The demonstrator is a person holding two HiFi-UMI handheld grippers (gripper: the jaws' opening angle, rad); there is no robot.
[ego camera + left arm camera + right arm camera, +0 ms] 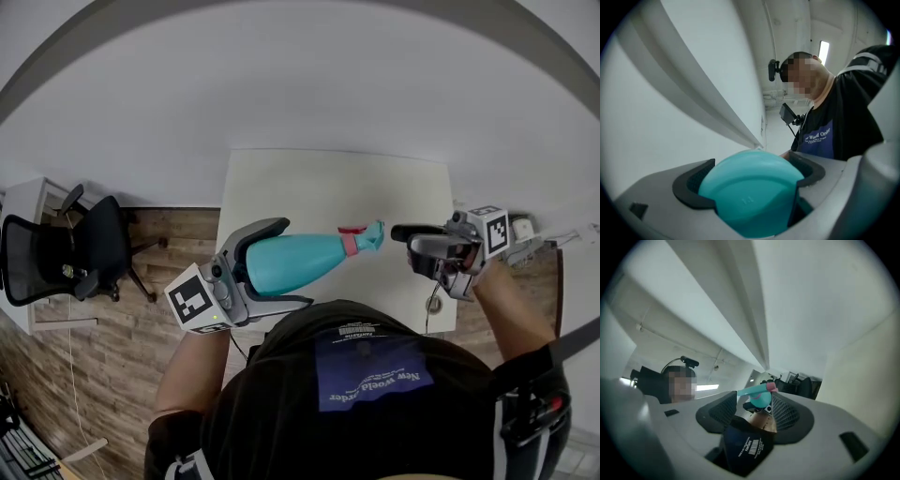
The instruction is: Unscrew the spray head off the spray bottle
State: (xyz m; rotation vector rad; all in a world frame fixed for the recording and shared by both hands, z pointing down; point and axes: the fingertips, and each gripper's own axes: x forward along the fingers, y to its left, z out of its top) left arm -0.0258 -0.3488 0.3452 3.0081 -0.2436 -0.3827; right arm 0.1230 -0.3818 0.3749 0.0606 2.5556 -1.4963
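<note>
Both jaws of the left gripper (296, 262) are clamped on the wide bottom end of the teal bottle (314, 257), one dark pad on each side of its rounded base, as the left gripper view shows. The bottle lies roughly level in the air, with its narrow end toward the right gripper (406, 247). The spray head (367, 235) is on the neck, above a red collar (349, 242), and its nozzle points at the right gripper. The right gripper's jaws stand apart with nothing pressed between their pads. In the right gripper view the spray head sits in line with the gap but farther off. In the head view its tip is just short of those jaws and does not touch them. Below the bottle and both grippers lies the pale worktop (328, 183), bare where it shows. The person's dark shirt (375, 375) fills the lower part of the head view. A black chair (66, 248) stands well off to the left on the wooden floor (164, 272).
</note>
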